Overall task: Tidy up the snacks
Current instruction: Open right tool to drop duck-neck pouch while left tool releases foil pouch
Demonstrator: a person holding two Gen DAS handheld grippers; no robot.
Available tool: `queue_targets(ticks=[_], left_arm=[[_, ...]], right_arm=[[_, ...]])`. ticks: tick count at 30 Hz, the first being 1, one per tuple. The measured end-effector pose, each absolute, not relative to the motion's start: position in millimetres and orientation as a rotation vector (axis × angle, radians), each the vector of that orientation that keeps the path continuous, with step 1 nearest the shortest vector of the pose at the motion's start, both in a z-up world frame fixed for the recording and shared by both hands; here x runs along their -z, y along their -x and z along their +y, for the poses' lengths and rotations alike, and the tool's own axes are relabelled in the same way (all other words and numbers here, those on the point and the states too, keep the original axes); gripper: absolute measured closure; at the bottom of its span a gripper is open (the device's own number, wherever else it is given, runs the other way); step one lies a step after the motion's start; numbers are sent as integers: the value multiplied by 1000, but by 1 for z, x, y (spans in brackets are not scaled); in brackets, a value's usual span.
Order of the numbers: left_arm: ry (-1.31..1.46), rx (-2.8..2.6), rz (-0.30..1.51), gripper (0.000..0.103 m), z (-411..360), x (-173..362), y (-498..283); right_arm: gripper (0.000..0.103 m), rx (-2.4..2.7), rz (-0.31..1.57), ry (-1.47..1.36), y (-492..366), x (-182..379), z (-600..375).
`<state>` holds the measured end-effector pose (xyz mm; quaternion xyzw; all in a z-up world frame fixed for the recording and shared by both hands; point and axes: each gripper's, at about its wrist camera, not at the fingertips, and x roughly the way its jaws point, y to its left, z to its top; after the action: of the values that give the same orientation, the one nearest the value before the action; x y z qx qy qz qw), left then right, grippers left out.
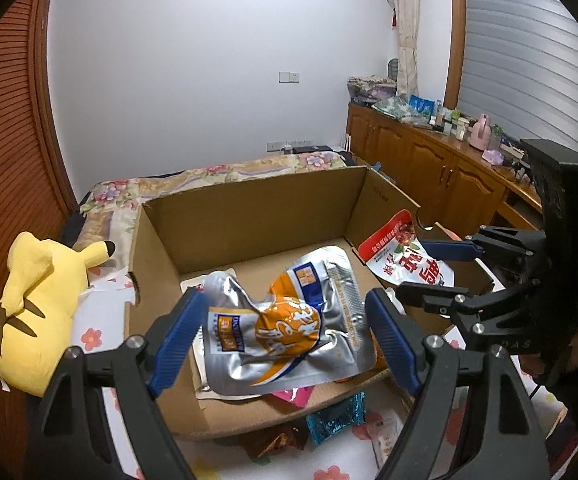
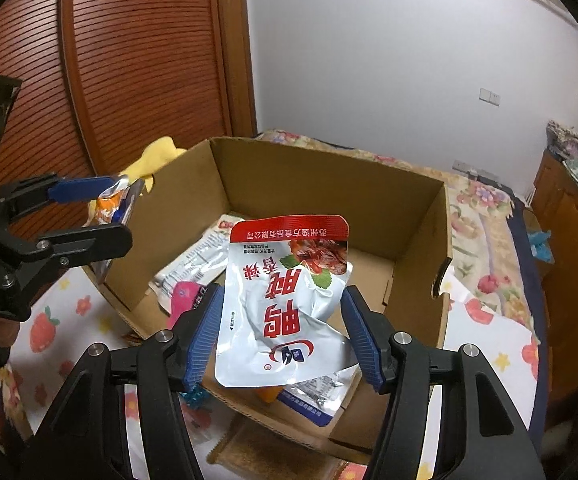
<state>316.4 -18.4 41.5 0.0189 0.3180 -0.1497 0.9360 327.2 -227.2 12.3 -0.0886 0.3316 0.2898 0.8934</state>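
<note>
My left gripper [image 1: 285, 336] is shut on a crumpled silver and orange pouch [image 1: 289, 312], held above the near part of an open cardboard box [image 1: 249, 216]. To its right, my right gripper [image 1: 413, 270] is shut on a white and red pouch [image 1: 401, 256] over the box's right wall. In the right wrist view the right gripper [image 2: 285, 332] pinches the white and red pouch [image 2: 285, 280] by its sides, above the box [image 2: 409, 216]. The left gripper [image 2: 117, 212] shows at the left with the silver and orange pouch [image 2: 107, 204]. Several packets lie in the box, among them a white one [image 2: 193, 260] and a pink one [image 2: 185, 296].
The box stands on a bed with a floral sheet [image 1: 89, 336]. A yellow plush toy [image 1: 37, 304] lies left of the box. A teal wrapper [image 1: 337, 420] and a brown packet [image 1: 277, 444] lie in front of it. A cluttered wooden cabinet [image 1: 429, 160] runs along the right.
</note>
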Motion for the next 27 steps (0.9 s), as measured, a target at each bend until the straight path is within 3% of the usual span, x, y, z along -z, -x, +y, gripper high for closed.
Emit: queue_targets(ticks=[7, 27], left_arm=[[-43, 298, 665, 21, -26, -39, -329], [-53, 272, 700, 18, -34, -29, -342]], right_arm=[[35, -607, 702, 164, -330, -11, -231], [34, -592, 707, 148, -303, -14, -254]])
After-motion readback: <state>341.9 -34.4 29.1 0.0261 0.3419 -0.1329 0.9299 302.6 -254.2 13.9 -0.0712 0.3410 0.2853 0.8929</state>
